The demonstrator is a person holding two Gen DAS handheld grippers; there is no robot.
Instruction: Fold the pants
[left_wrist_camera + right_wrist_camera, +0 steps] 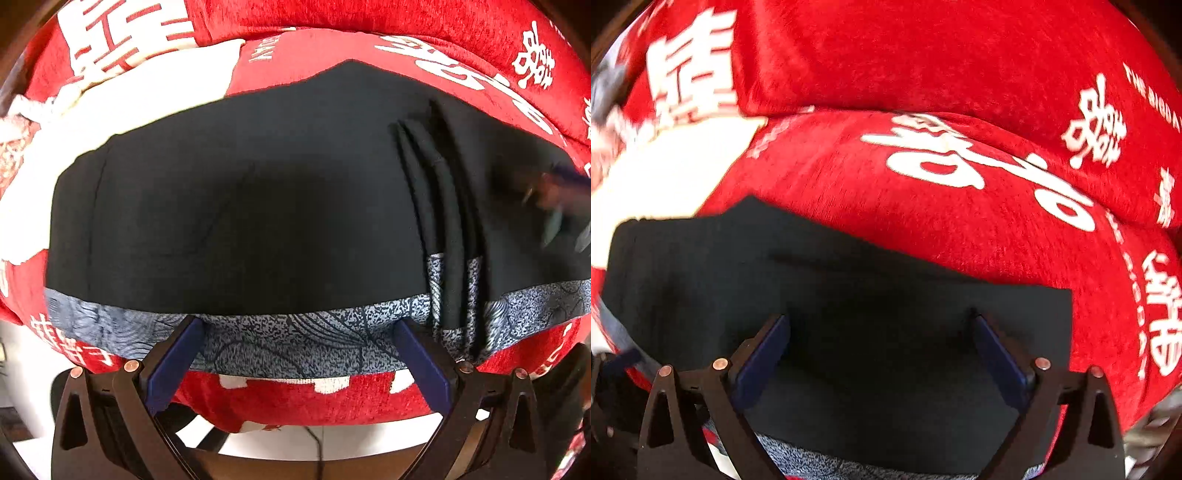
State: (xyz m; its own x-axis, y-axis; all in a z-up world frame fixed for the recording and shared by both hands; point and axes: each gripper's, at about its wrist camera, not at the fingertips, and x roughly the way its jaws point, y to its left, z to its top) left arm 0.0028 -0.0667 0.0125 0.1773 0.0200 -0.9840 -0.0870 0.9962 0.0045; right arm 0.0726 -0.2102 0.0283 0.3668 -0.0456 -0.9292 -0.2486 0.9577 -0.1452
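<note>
Left wrist view, nearest first: the left gripper [299, 332] has its blue fingers [177, 358] spread wide, one on each side of a stretch of the patterned blue-grey band [314, 350] that runs along the near edge of the pants [240, 221]. Nothing is pinched between them; whether the tips touch the cloth cannot be told. Beyond the band the dark pants lie spread flat on a red cover [332, 44] printed with white characters. Toward the right, a set of narrow lengthwise folds [443, 221] crosses the dark cloth and drops over the band. At the far right edge a blurred shape [554, 199] sits over the pants; what it is cannot be told. A white cloth [129, 99] lies on the cover beyond the left end of the pants.

Right wrist view: the right gripper [881, 339] also stands wide open, fingers [761, 358] apart above the dark cloth of the pants [849, 277], with nothing clamped. A strip of the blue-grey band [812, 461] shows at the bottom, below the fingers. Past the straight far edge of the pants the red cover [923, 74] rises in two soft bulges.
</note>
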